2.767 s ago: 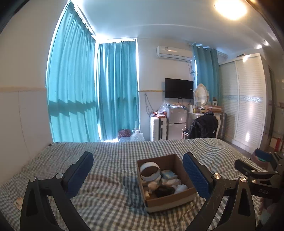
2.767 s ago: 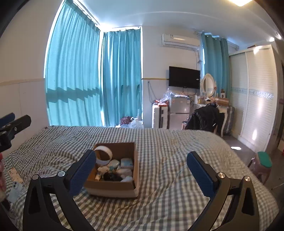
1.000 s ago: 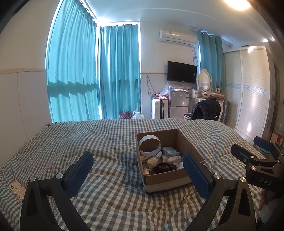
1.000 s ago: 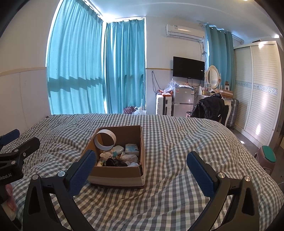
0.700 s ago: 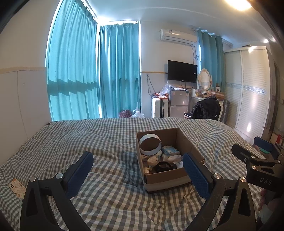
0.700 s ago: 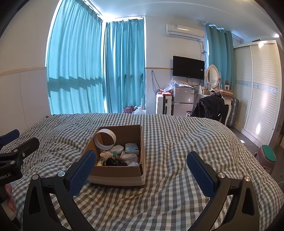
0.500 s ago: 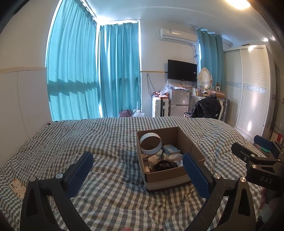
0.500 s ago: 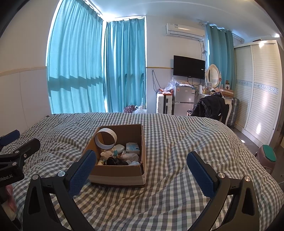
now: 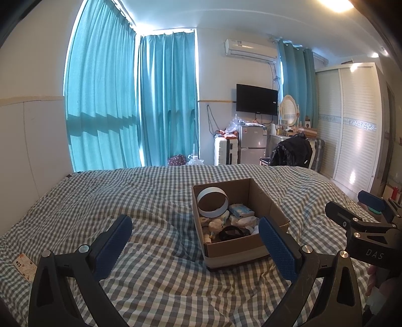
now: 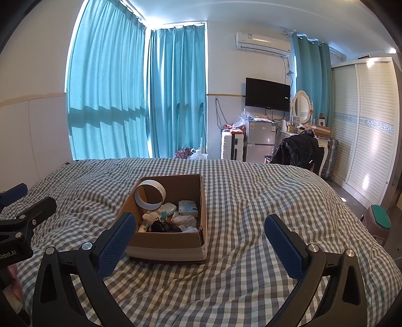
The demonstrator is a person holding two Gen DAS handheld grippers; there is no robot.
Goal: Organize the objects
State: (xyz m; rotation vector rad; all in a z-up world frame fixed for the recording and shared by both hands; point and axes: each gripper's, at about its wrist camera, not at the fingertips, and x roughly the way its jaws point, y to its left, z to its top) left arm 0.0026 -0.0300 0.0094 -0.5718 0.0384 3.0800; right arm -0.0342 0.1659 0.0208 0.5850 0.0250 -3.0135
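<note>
- On the checked bed (image 9: 155, 201), left gripper (image 9: 194, 241): jaws wide, holding nothing, above the cover.
- Cardboard box (image 10: 165, 245): rests mid-bed between the grippers, containing a white ring (image 10: 150, 195) and small items.
- Right gripper (image 10: 199, 241): jaws wide, holding nothing.

Ahead of me stretches a bed (image 10: 251, 201) under a grey-and-white checked cover. Beyond it, teal curtains (image 10: 140, 100) hang floor-length over bright windows, daylight glowing through them. On the white far wall I see an air conditioner (image 10: 262, 44) above a dark television (image 10: 267, 94). Below stand a small silver fridge (image 10: 260, 139), a white suitcase (image 10: 232, 146) and a chair draped with a black jacket (image 10: 299, 151), near an oval mirror (image 10: 302, 103). To my right runs a white louvred wardrobe (image 10: 371, 130). A ceiling lamp (image 9: 336, 5) burns overhead.
</note>
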